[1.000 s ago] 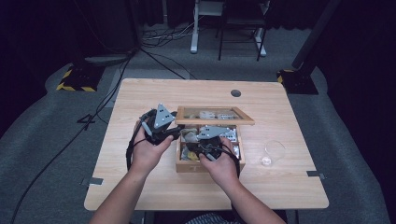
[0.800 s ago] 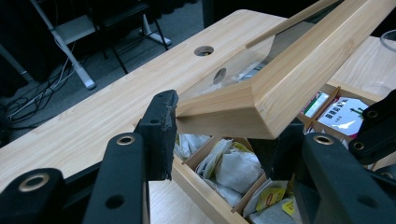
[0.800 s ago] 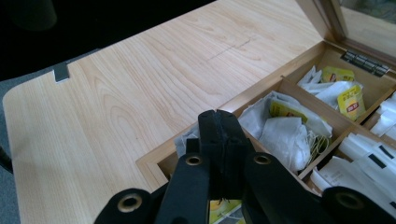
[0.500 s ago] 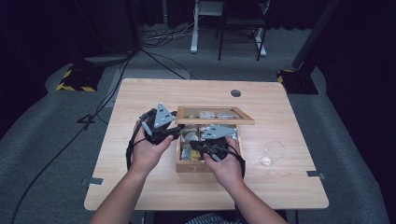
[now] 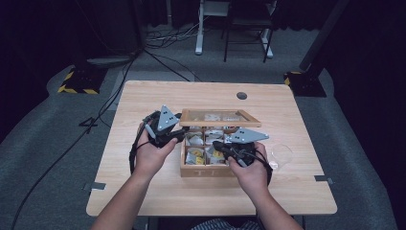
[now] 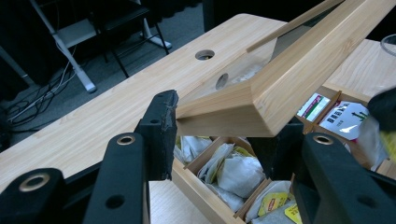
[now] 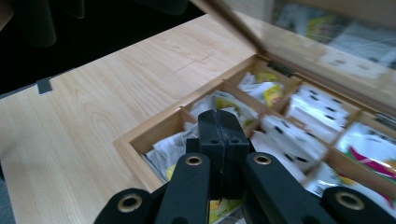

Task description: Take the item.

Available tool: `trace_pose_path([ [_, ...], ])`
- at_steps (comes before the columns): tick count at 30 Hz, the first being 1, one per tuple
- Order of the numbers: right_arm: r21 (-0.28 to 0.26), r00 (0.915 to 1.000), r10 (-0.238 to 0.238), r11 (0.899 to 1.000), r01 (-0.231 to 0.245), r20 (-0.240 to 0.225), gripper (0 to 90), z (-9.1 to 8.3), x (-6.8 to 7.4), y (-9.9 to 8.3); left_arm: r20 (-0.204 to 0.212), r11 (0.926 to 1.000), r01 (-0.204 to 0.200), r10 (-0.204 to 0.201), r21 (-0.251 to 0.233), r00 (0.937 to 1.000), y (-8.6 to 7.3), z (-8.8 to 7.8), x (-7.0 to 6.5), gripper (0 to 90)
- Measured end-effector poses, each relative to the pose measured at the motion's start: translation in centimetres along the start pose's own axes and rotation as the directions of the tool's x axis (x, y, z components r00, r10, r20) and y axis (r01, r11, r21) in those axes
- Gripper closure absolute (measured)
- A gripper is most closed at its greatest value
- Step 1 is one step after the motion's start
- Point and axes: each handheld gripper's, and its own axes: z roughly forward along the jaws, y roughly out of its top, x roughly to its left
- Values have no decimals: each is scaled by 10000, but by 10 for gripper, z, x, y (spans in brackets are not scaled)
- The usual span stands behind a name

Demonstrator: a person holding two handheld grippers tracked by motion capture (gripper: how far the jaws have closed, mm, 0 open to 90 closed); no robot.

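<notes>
Right gripper (image 5: 221,145) shifted slightly toward frame centre over the tea box (image 5: 206,170), jaws together; left gripper (image 5: 184,132) jaws clamped on the lid (image 5: 220,118).

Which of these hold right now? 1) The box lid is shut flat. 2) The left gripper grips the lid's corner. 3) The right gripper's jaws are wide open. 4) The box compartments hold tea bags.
1) False: the lid is raised above the wooden box.
2) True: the left gripper clamps the lid's corner.
3) False: the right gripper has its jaws closed together, over the box.
4) True: tea bags fill the compartments.
</notes>
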Motion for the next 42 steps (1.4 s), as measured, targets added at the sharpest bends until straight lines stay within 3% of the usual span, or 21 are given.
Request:
trace_pose_path([
  [11,-454,9929,419,9983,-370,1110,900,-45,-29,-9,-79,10000,6,-6,-7,10000,0,0,0,539],
  [15,-387,9894,472,9984,-423,1370,900,-53,-36,-13,-39,10000,53,-53,-32,10000,0,0,-1,539],
  [16,-297,9860,464,9987,-422,1601,900,-58,-40,-16,-34,10000,35,-35,-41,10000,0,0,0,537],
  [21,-270,9803,595,9981,-554,1883,900,-68,-48,-20,12,10000,81,-80,-38,10000,-1,0,0,534],
  [25,-382,9708,780,9967,-712,2267,900,-83,-58,-23,-8,10000,76,-76,-36,10000,-1,0,0,535],
  [42,-419,9382,1365,9906,-1300,3180,900,-111,-86,-42,-28,10000,12,-12,15,10000,-1,0,-1,536],
])
